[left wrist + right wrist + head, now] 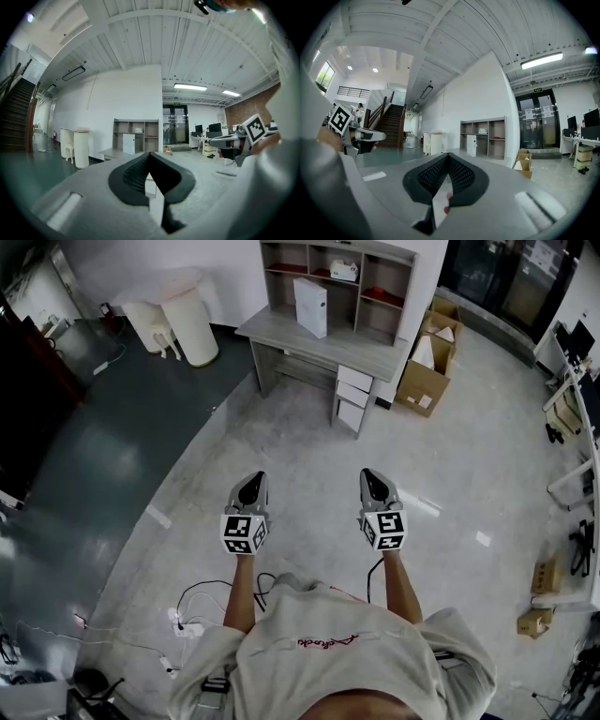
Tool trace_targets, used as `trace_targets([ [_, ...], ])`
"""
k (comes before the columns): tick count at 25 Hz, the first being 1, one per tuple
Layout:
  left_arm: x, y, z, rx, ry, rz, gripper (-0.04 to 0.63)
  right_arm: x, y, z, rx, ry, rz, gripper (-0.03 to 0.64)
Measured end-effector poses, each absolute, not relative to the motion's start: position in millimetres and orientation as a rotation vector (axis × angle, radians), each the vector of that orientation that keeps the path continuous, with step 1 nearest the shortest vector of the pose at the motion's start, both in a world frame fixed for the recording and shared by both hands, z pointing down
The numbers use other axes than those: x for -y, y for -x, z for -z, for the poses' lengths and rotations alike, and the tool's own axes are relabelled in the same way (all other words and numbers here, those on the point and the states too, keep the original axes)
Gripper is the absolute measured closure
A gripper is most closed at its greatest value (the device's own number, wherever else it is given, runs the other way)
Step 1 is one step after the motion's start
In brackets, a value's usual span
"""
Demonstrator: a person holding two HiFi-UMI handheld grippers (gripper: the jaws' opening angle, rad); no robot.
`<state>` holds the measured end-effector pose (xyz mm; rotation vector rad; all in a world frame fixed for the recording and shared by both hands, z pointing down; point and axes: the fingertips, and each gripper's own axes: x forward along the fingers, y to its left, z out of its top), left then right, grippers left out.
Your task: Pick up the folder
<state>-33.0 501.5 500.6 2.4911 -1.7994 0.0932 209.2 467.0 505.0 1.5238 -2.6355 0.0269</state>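
The white folder (310,306) stands upright on the grey desk (281,336), in front of the shelf unit (335,282), far ahead of me. It shows small in the left gripper view (128,143) and in the right gripper view (471,145). My left gripper (253,482) and my right gripper (373,479) are held side by side over the bare floor, well short of the desk and pointing toward it. The pads of each meet at the tips, with nothing between them (150,154) (448,155). Both are shut and empty.
Cardboard boxes (427,367) stand right of the desk, and a drawer stack (352,399) sits under its right end. A white cylindrical stand (192,324) is left of the desk. Cables and a power strip (187,620) lie by my feet. Office desks (577,427) line the right side.
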Motion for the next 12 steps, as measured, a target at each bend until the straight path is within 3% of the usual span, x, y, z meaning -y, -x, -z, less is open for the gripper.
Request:
trace_targets([
  [12,-483.4,33.2,-509.4,1.797,-2.48,-0.1,0.595,-450.7,-207.2,-517.0,2.631,-1.503,-0.049,0.611],
])
